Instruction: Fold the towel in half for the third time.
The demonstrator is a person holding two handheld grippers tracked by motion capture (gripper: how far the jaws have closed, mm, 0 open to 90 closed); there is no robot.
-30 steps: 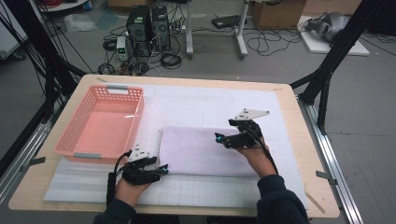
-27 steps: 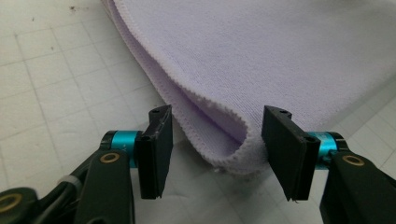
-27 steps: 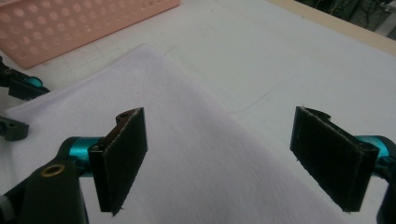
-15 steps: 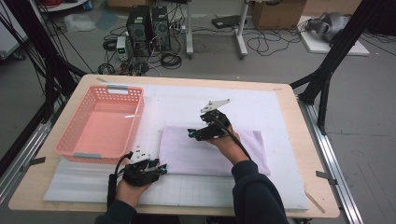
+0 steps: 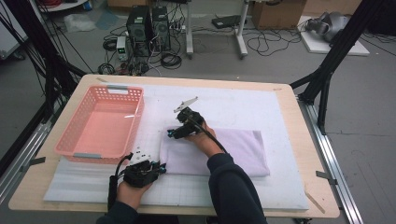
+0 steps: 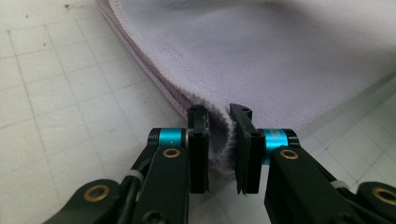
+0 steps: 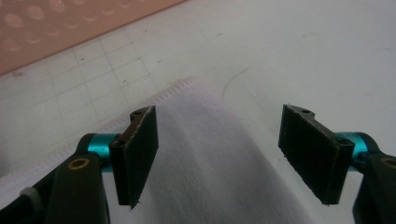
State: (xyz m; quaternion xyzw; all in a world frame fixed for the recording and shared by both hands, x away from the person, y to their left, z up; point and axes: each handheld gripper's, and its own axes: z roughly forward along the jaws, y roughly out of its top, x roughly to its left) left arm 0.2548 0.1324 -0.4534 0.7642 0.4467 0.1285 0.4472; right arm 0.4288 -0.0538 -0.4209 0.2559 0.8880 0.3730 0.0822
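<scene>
- Change since the earlier frames: the right gripper [image 5: 173, 134] has travelled across the table from the right part of the folded pale-lilac terry towel [image 5: 233, 149] to its far-left corner; the left gripper [image 5: 159, 168] has kept its place at the near-left corner, and its jaws have just been closing on the cloth there.
- Position of the towel: it lies flat and folded on the white gridded foam mat [image 5: 261, 105], just right of the empty pink perforated plastic basket [image 5: 100, 126], apart from it.
- Left gripper: in the left gripper view its jaws stand nearly together, with the towel's layered hem [image 6: 219, 140] bunched between the pads, so it is pinching the corner.
- Right gripper: in the right gripper view the jaws stand spread, having just narrowed a little, straddling the rounded towel corner [image 7: 201, 121] without the pads pressing it.
- Handling, as judged: the towel is light, soft and limp. It will sag and unfold wherever unsupported, and its pile gives the pads good friction, so slipping is unlikely.
- Where to grip, as judged: at the stitched corners, taking all layers at once. A shallow bite risks catching the top layer alone and letting the fold open.
</scene>
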